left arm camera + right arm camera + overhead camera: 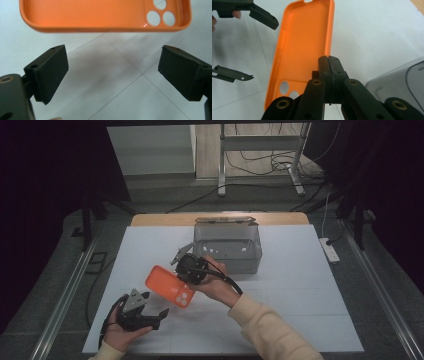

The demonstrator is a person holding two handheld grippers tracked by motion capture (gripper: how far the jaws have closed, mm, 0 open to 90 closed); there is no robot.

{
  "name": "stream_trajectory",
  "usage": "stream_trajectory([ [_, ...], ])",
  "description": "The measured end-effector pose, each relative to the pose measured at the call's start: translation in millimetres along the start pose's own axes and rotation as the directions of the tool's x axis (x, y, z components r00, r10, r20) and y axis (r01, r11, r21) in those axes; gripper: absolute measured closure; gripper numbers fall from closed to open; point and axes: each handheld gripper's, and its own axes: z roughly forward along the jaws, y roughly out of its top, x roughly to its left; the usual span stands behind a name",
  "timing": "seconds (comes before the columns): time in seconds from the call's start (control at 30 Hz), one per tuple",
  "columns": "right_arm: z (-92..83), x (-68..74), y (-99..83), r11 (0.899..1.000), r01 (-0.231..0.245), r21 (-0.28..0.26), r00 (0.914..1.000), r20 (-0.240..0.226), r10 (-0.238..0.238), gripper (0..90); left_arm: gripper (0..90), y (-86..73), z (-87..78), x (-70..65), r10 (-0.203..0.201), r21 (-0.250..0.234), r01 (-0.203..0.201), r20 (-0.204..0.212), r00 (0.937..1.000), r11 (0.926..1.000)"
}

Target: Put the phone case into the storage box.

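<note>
The orange phone case (170,286) is held clear of the white table (300,285) by the right gripper (186,266), whose jaws are closed tight on one long edge wall near the camera cut-outs, as the right gripper view shows (329,75). In the high view the case lies tilted, its camera-hole end toward 5 o'clock and its other end toward 10 o'clock, just at 1 o'clock of the left gripper (150,312). The left gripper is kept low near the table with its jaws wide and nothing between them; in the left gripper view the case (100,15) hangs just beyond the pads (53,72), hollow side facing them.

Judgement: a hand-over or a two-handed grip appears to be in preparation. For a clean result, the case is best kept level and steady while the open jaws are brought up around the free long edge; the pads are to be centred on the wall, not on the thin corner. The soft wall may flex, so the right grip is best kept until the left is seated. The grey bin (227,247) at 12 o'clock is left well apart.
</note>
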Motion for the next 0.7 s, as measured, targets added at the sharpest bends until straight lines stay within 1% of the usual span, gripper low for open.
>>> stream_trajectory([
  [0.1, -6.7, 0.4, -1.2, 1.000, 0.010, -0.009, 0.9999, 0.009, -0.010, 89.7, 9.9, -0.3, 0.3, 0.5, -0.002, 0.001, 0.002, 0.000, 1.0000, 1.0000],
  [0.23, -12.0, 1.6, -3.0, 1.000, 0.018, -0.016, 0.9998, 0.009, -0.018, 89.7, 9.9, -0.7, 0.5, 1.5, -0.007, 0.001, 0.007, -0.001, 1.0000, 1.0000],
  [0.5, -23.3, 1.3, -10.6, 0.999, 0.010, -0.032, 0.9999, 0.013, -0.009, 89.7, 9.9, -0.1, 0.4, 2.1, -0.014, -0.001, 0.014, 0.004, 0.9999, 0.9999],
  [0.7, -27.8, 1.5, -15.5, 0.999, 0.000, -0.042, 1.0000, 0.010, 0.000, 89.7, 9.9, 0.3, 0.4, 1.3, -0.012, 0.000, 0.012, 0.003, 0.9999, 0.9999],
])
